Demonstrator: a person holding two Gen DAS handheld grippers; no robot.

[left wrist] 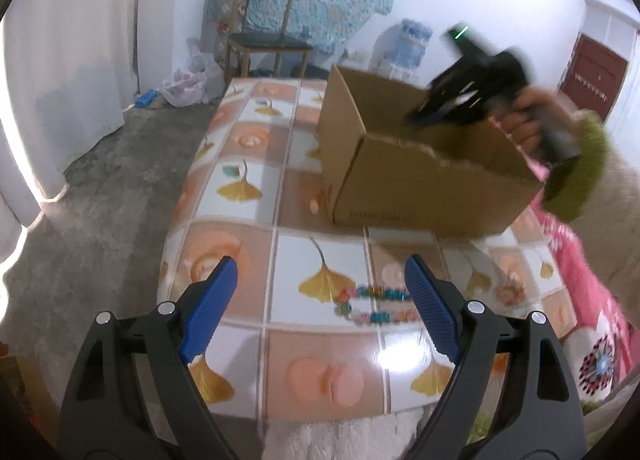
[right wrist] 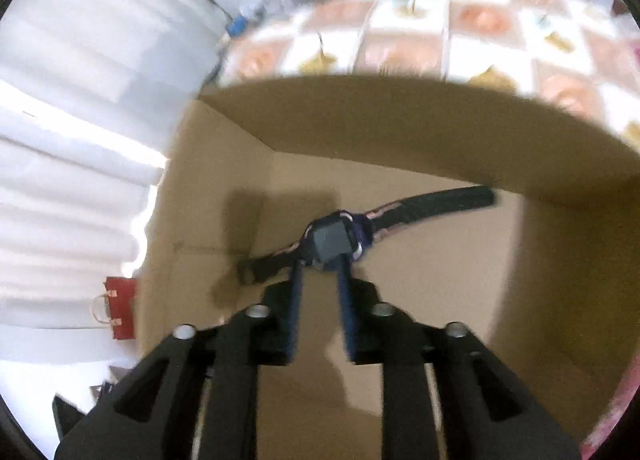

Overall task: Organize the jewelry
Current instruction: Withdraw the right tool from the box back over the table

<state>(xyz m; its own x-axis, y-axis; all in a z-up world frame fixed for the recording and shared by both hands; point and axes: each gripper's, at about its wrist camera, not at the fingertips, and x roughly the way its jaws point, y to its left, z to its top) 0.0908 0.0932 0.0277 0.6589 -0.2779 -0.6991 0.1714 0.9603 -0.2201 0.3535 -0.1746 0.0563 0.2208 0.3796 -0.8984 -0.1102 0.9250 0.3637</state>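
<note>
A colourful bead bracelet [left wrist: 372, 304] lies on the tiled tablecloth, just ahead of my left gripper [left wrist: 320, 292], which is open and empty with its blue pads either side of it. An open cardboard box [left wrist: 420, 164] stands further back on the table. My right gripper [right wrist: 320, 256] reaches down into the box [right wrist: 420, 132] from above and is shut on a dark wristwatch [right wrist: 332, 240] by its square face. The watch strap sticks out to both sides above the box floor. In the left wrist view the right gripper [left wrist: 440, 108] is blurred over the box opening.
The table [left wrist: 248, 164] has a patterned cloth with ginkgo leaves and peach squares. A wooden chair [left wrist: 268, 40] and plastic bags [left wrist: 188, 84] stand beyond its far end. A pink cloth [left wrist: 592, 300] lies at the right. A red paper bag [right wrist: 120, 308] stands on the floor.
</note>
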